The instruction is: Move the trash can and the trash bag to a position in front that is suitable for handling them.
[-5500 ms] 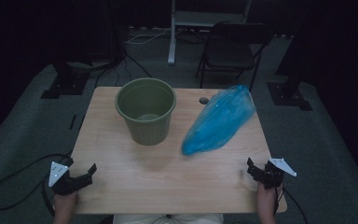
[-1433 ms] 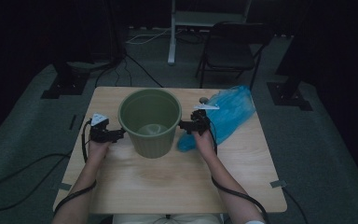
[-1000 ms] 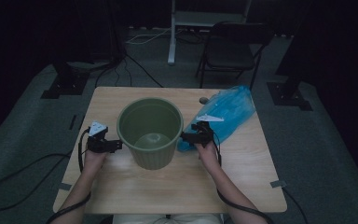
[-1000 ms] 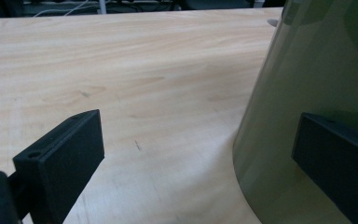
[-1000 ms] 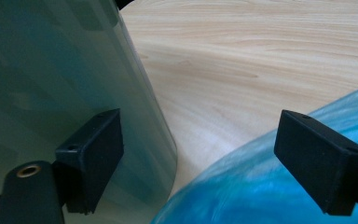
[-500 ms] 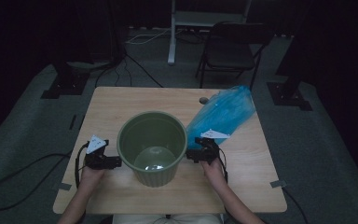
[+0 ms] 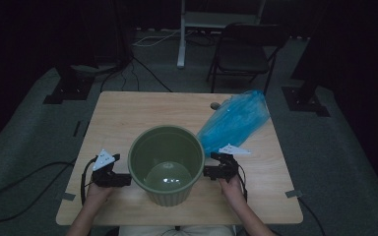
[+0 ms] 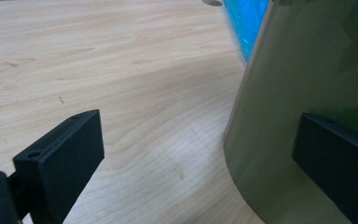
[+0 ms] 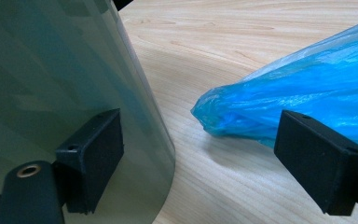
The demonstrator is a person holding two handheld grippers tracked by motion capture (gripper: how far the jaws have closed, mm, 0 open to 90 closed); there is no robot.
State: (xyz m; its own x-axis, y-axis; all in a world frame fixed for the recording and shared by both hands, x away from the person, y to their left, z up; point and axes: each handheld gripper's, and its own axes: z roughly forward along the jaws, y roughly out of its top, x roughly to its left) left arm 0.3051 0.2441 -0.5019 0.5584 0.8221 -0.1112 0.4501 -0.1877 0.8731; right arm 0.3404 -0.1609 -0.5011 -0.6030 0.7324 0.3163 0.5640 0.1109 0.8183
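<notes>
A green plastic bucket (image 7: 166,164) stands upright near the table's front edge, with nothing in it. My left gripper (image 7: 124,180) is open at its left side, and one jaw lies against the bucket wall (image 8: 307,70) in the left gripper view (image 8: 198,163). My right gripper (image 7: 208,172) is open at the opposite side. There too, one jaw presses the green wall (image 9: 51,70) in the right gripper view (image 9: 207,158). A crumpled blue plastic bag (image 7: 234,120) lies behind and to the right of the bucket, and its tip (image 9: 223,112) is just beyond my right jaws.
The wooden table (image 7: 128,118) is bare at the back left. A small dark knob (image 7: 215,105) sits near the far edge beside the bag. A folding chair (image 7: 243,51) and stand bases are on the floor beyond the table.
Both grippers came in from the front corners to the bucket's sides. Over the last second, the bucket moved toward the person between them, away from the bag.
</notes>
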